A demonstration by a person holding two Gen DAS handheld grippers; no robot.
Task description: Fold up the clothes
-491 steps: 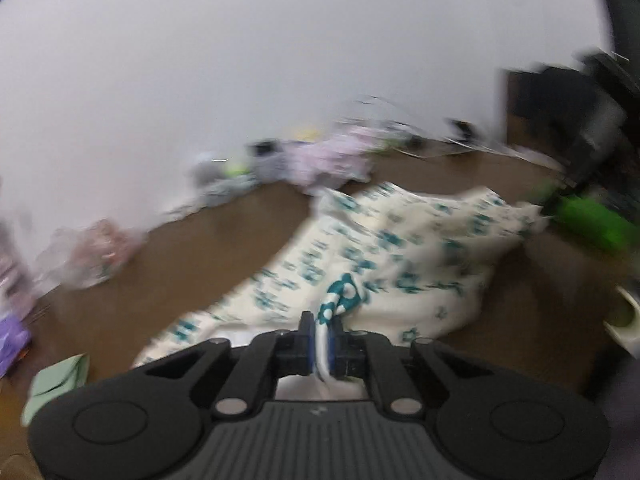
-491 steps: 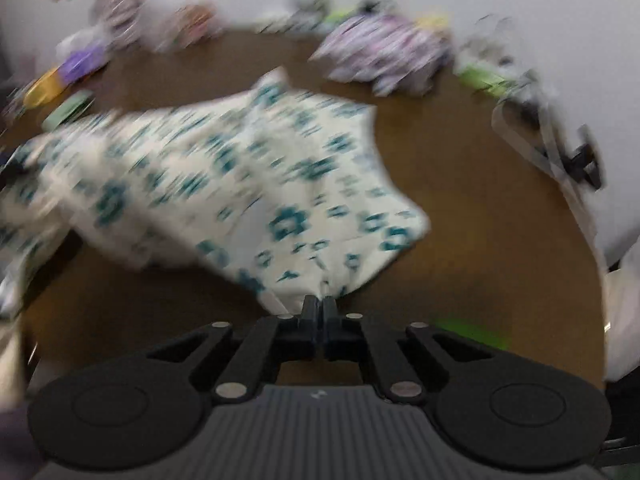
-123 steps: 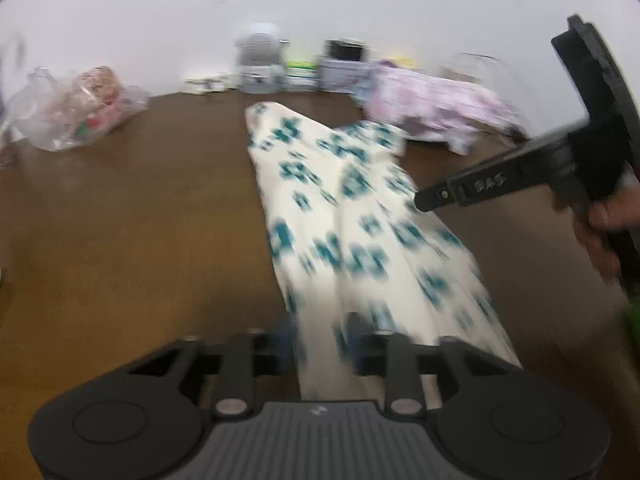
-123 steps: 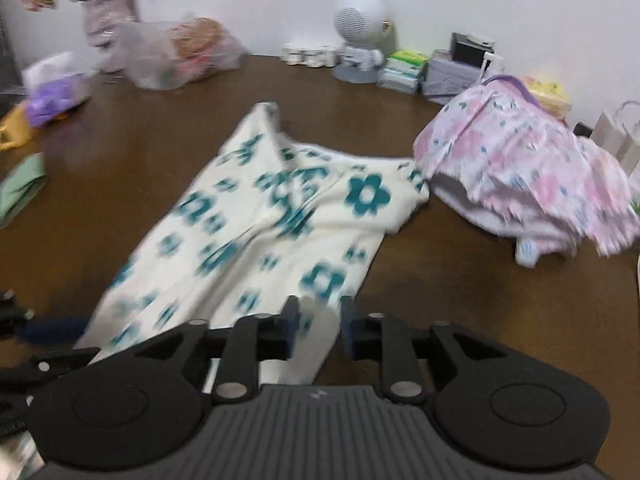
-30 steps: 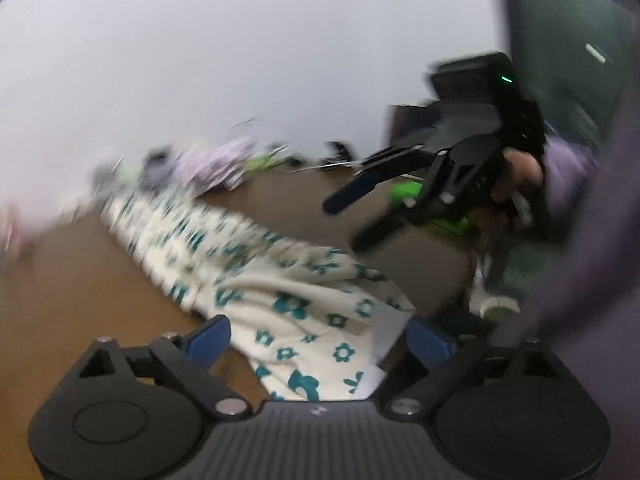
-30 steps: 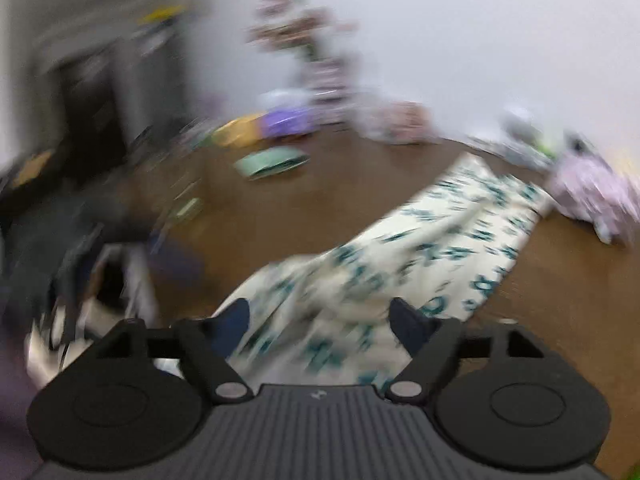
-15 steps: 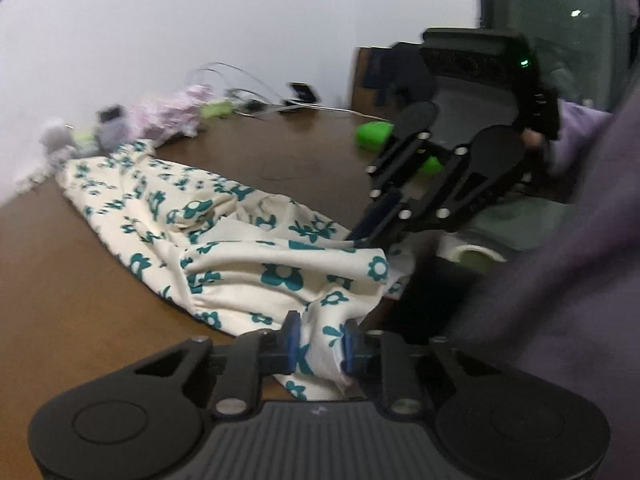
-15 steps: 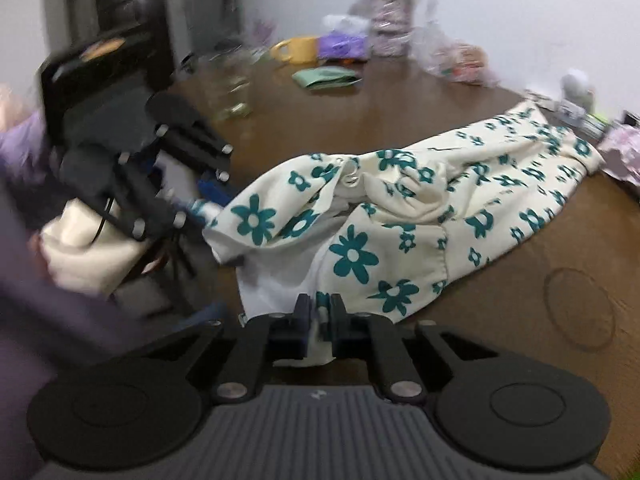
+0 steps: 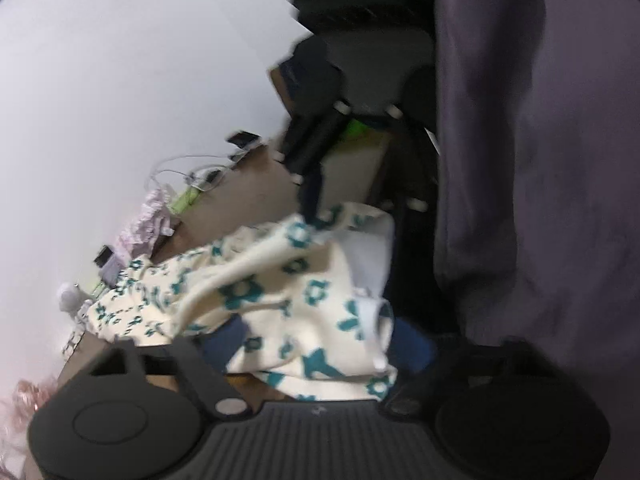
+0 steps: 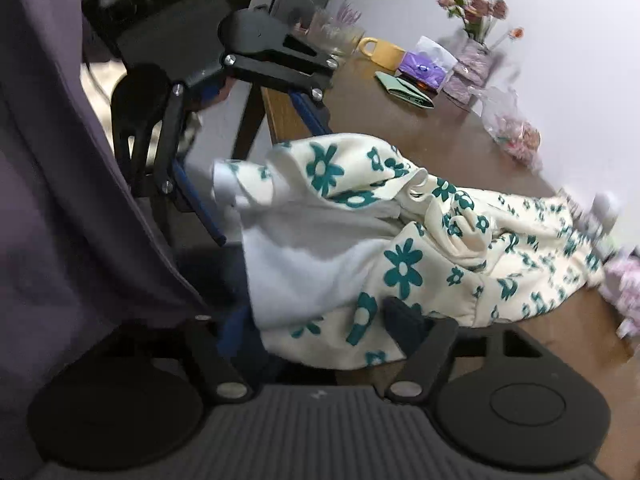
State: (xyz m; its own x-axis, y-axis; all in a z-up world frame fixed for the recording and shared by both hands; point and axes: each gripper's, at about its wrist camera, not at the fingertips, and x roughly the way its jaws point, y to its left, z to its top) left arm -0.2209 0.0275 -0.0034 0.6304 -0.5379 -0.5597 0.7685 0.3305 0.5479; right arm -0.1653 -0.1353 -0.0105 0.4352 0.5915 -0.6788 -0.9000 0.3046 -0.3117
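A cream garment with teal flowers (image 9: 280, 292) lies along the brown table (image 10: 400, 120), its near end bunched at the table's front edge (image 10: 360, 248). In the left wrist view my left gripper (image 9: 316, 344) is open, its jaws wide apart with the bunched cloth lying between them. In the right wrist view my right gripper (image 10: 320, 328) is also open, with the cloth's hem draped between its fingers. The left gripper also shows in the right wrist view (image 10: 200, 184), open beside the cloth's white inner side. The right gripper shows in the left wrist view (image 9: 316, 184), above the cloth's far corner.
The person's purple clothing (image 9: 520, 160) fills the side next to the table edge. A pink garment (image 9: 140, 228) lies by the white wall. A yellow mug (image 10: 380, 52), a purple pack (image 10: 424, 66), a green pouch (image 10: 404, 88), a flower vase (image 10: 476, 56) and a plastic bag (image 10: 512, 132) stand at the far side.
Half a second ago both grippers were shut on the garment's near end. Now both have opened wide and the cloth lies loose between their fingers. Both views have tilted.
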